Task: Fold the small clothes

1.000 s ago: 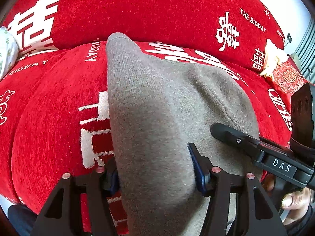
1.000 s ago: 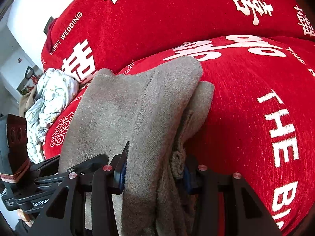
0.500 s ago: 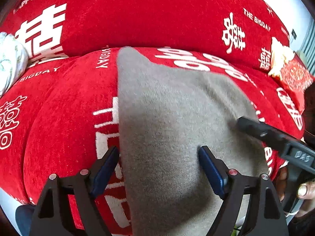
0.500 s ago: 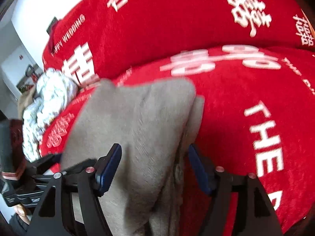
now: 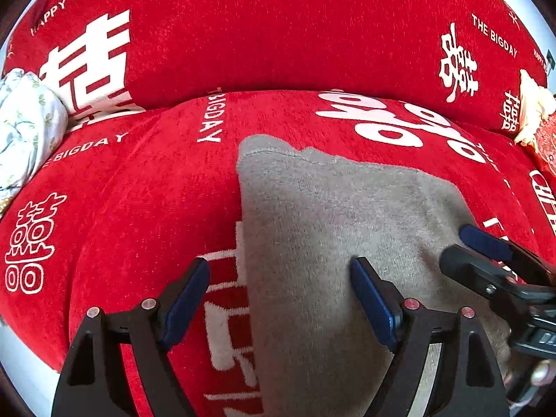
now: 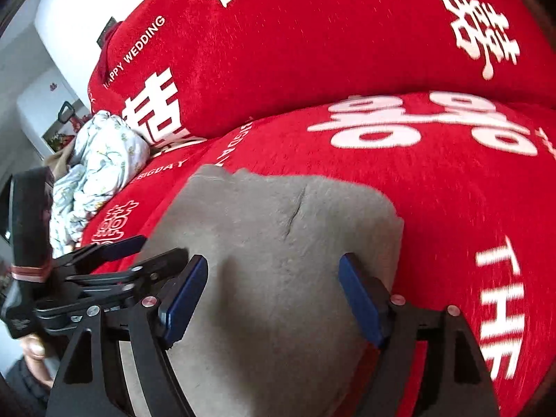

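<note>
Red sofa cushions [image 5: 146,208] printed with white wedding lettering fill both views; a crumpled pale floral cloth [image 5: 24,128] lies at the far left end of the seat. On the seat cushion, the grey garment [image 5: 333,229] lies folded and flat, its long axis running from me toward the backrest.

Left to right: my left gripper [image 5: 281,299] hovers over the garment's left edge, one finger above bare red cushion, the other above grey cloth. Its jaws have just been opening and now stand wide, holding nothing; the cloth lies beneath them, not pinched. My right gripper [image 6: 274,292] hangs over the garment's right half, both fingers above grey cloth, the right one near the right edge. Its jaws have likewise just been opening, and they too stand wide and empty, clear of the fabric.

Judgement: this fold has been set down and let go. Both hands sit at the garment's near end, so a further fold would probably carry the near end toward the backrest; neither hand is clearly nearer.
</note>
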The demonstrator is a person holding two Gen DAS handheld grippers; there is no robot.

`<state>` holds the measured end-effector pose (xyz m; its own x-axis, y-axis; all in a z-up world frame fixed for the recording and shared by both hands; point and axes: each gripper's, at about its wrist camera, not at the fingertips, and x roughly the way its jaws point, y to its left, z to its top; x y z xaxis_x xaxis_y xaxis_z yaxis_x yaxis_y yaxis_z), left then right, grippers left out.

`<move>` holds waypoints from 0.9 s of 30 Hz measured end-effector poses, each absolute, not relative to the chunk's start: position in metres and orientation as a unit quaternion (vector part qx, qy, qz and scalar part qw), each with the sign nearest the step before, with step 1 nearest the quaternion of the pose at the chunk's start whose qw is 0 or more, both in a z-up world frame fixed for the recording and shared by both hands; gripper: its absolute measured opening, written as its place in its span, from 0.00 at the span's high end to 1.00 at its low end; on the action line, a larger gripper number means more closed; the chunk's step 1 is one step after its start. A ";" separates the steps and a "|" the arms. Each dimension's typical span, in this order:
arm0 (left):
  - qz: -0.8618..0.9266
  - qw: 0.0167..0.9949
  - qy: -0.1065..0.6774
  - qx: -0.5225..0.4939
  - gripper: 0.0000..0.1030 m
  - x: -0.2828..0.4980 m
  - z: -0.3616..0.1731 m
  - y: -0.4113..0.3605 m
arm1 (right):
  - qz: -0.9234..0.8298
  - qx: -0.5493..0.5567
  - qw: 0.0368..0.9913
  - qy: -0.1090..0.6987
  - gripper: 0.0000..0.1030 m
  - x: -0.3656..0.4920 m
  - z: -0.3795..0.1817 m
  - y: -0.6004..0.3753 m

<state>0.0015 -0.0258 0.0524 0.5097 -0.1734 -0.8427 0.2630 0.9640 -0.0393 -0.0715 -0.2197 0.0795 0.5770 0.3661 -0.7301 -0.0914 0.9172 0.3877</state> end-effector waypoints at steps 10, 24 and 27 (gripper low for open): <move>-0.135 0.881 0.450 0.056 0.18 -0.042 0.068 -0.020 | 0.176 0.096 0.896 0.396 0.21 -0.139 0.115 -0.194; -0.134 0.893 0.420 0.087 0.18 -0.090 0.059 -0.009 | 0.160 -0.033 0.898 0.410 0.20 -0.206 0.077 -0.167; -0.132 0.895 0.419 0.085 0.18 -0.098 0.060 -0.007 | 0.152 -0.035 0.885 0.439 0.20 -0.210 0.069 -0.169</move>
